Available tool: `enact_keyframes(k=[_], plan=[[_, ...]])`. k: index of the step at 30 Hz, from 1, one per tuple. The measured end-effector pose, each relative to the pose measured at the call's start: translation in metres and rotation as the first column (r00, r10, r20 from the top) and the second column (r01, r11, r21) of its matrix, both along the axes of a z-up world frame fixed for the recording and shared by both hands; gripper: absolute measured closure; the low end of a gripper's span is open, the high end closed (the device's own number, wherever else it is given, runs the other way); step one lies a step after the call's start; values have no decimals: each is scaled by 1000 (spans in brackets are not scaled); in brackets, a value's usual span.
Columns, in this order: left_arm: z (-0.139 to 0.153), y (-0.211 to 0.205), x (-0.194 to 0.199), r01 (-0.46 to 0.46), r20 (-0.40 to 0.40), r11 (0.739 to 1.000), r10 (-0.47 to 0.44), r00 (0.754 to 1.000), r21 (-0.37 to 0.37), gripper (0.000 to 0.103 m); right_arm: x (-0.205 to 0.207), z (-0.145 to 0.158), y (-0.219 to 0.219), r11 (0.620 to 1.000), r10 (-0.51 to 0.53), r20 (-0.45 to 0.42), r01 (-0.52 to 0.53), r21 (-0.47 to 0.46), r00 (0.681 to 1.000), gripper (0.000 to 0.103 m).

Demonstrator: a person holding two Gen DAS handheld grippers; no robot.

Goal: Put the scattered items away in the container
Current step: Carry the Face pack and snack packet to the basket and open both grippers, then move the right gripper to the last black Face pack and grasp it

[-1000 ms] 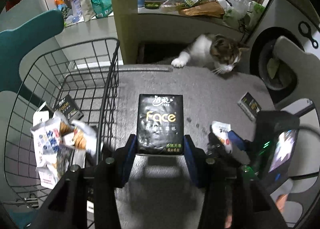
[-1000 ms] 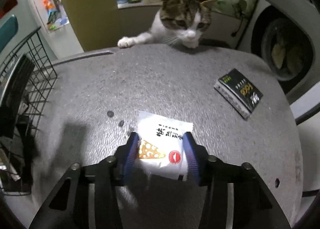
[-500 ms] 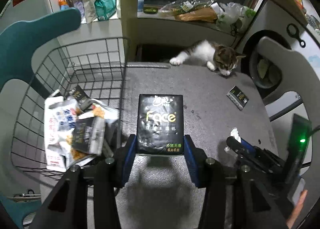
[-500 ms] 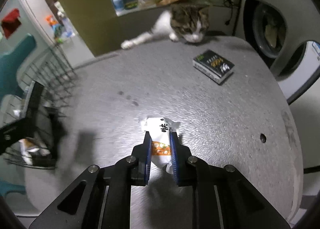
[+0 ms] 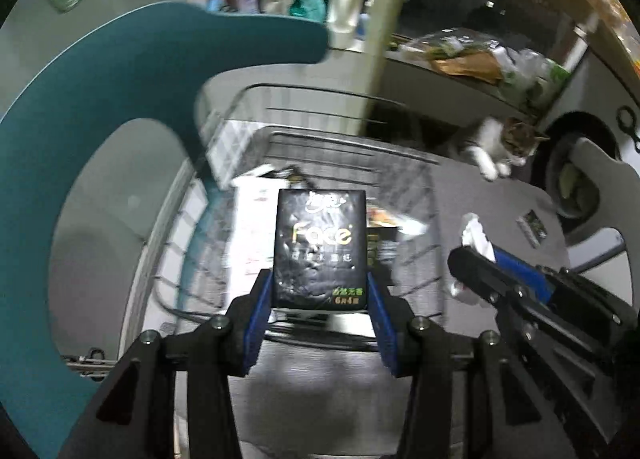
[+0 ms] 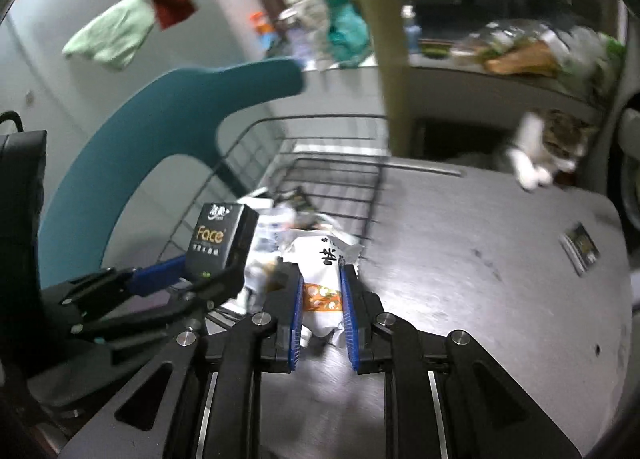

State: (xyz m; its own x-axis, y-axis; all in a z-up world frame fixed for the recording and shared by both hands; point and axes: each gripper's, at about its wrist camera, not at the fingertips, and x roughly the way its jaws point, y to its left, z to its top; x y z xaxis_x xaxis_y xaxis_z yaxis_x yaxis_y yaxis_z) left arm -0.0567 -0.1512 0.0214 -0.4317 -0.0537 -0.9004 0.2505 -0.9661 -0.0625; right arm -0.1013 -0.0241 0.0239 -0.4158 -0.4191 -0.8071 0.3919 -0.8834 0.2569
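My left gripper (image 5: pixel 320 299) is shut on a black "Face" tissue pack (image 5: pixel 320 247) and holds it above the wire basket (image 5: pixel 352 139), which holds several snack packets. The pack also shows in the right wrist view (image 6: pixel 218 241). My right gripper (image 6: pixel 320 295) is shut on a white snack packet (image 6: pixel 322 275) and holds it at the basket's near right rim (image 6: pixel 376 195), above the table edge. From the left wrist view the right gripper (image 5: pixel 476 255) sits just right of the basket with the packet (image 5: pixel 474 233) sticking out.
A small black pack (image 6: pixel 580 247) lies on the grey round table (image 6: pixel 460 259) at the right. A cat (image 6: pixel 556 151) paws the far table edge. A teal chair back (image 5: pixel 100 119) curves left of the basket. A yellow post (image 6: pixel 384 47) stands behind.
Both grippers have lifted and swung left with their loads. The tissue pack now hangs over the basket, and the snack packet has reached the basket's rim.
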Motion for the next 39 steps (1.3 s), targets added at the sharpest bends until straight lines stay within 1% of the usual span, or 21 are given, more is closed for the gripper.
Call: enact_keyframes(k=[2, 7, 8, 9, 10, 11, 12, 13, 15, 19, 23, 27, 30, 33, 36, 39], plan=[[-2, -11, 3, -16, 8, 1000, 17, 1000, -7, 51, -3, -7, -15, 1000, 20, 25, -20, -7, 999, 84], [-9, -21, 4, -27, 15, 1000, 27, 1000, 5, 51, -9, -19, -28, 999, 35, 54, -35, -1, 998, 84], [-10, -23, 3, -29, 11, 1000, 29, 1000, 6, 51, -9, -20, -29, 999, 39, 49, -39, 7, 998, 81], [-9, -24, 3, -31, 7, 999, 31, 999, 8, 50, -7, -21, -30, 999, 41, 39, -42, 16, 998, 80], [-9, -25, 3, -35, 6, 999, 35, 999, 13, 50, -9, -21, -28, 999, 40, 26, -40, 26, 999, 76], [-9, -25, 2, -39, 3, 999, 39, 999, 25, 47, -9, -21, -25, 999, 33, 17, -34, 28, 999, 70], [-10, -24, 2, -39, -1, 999, 39, 999, 38, 43, -9, -19, -22, 999, 26, 12, -27, 22, 1000, 68], [-9, -23, 0, -35, -4, 998, 35, 999, 47, 42, -10, -17, -18, 1000, 19, 10, -19, 13, 1000, 65], [-9, -17, -2, -22, -5, 999, 22, 1000, 43, 42, -12, -15, -9, 1000, 1, 9, -1, -6, 1000, 63], [-5, 4, -9, 8, -9, 1000, -8, 1000, 30, 42, -19, -11, 9, 999, -31, 4, 31, -15, 1000, 63], [0, 33, -24, 56, -17, 998, -55, 998, 36, 42, -24, -7, 39, 996, -88, -7, 88, -24, 996, 63], [3, 66, -42, 106, -19, 994, -106, 994, 33, 41, -31, -7, 82, 984, -179, -15, 178, -31, 984, 63], [0, 93, -53, 144, -20, 989, -143, 989, 38, 37, -38, -10, 117, 967, -255, -24, 255, -18, 967, 63], [-6, 119, -65, 171, -14, 984, -171, 985, 39, 36, -43, -17, 151, 944, -329, -34, 329, -10, 944, 63], [-18, 144, -78, 203, 6, 978, -203, 979, 38, 36, -49, -31, 185, 919, -394, -40, 394, 0, 918, 63], [-30, 167, -88, 227, 24, 973, -228, 973, 35, 36, -60, -54, 216, 893, -447, -34, 448, 37, 894, 62]])
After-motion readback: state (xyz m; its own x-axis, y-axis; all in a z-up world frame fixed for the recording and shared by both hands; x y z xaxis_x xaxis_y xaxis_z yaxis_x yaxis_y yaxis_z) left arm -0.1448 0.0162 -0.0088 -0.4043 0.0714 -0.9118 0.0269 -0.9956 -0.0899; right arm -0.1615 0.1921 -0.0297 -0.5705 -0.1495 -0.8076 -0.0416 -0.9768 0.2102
